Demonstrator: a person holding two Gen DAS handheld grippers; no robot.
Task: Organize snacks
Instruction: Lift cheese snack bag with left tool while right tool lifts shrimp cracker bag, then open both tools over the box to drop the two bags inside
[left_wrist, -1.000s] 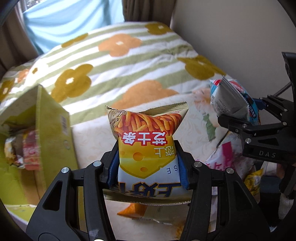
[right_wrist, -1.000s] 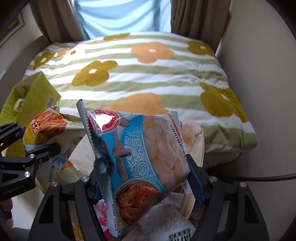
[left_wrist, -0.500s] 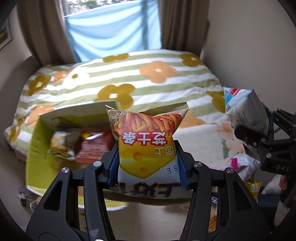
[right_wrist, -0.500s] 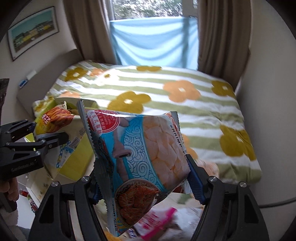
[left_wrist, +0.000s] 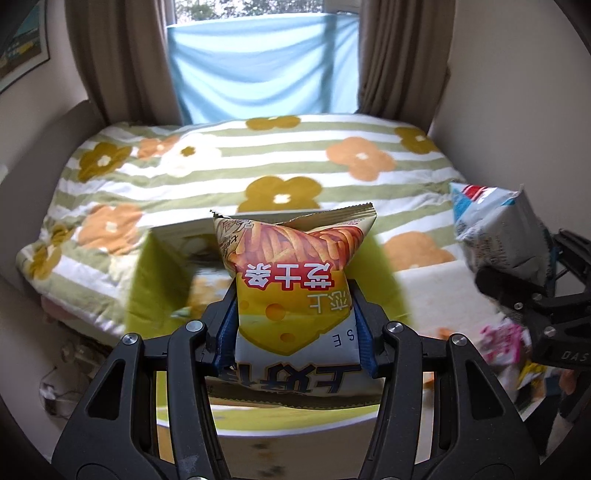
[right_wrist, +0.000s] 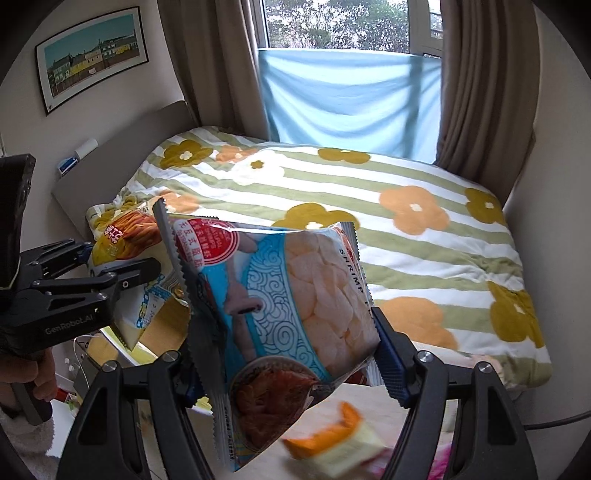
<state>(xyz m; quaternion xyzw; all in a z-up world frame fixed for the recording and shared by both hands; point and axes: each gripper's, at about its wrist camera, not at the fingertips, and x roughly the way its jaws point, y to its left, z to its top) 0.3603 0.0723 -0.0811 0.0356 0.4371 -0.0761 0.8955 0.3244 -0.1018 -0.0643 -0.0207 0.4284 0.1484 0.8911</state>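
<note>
Blurring hides the snacks in the yellow box (left_wrist: 155, 280) behind the cheese-stick bag (left_wrist: 295, 291).

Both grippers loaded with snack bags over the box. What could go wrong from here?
1. The shrimp bag sits skewed in the right gripper, much of it hanging below the pads; it may slip or twist out.
2. The cheese-stick bag is pinched hard by the left gripper; its contents may get crushed.
3. The green box already holds packets, and the two grippers are close together; dropping both bags at once risks a clash.
</note>
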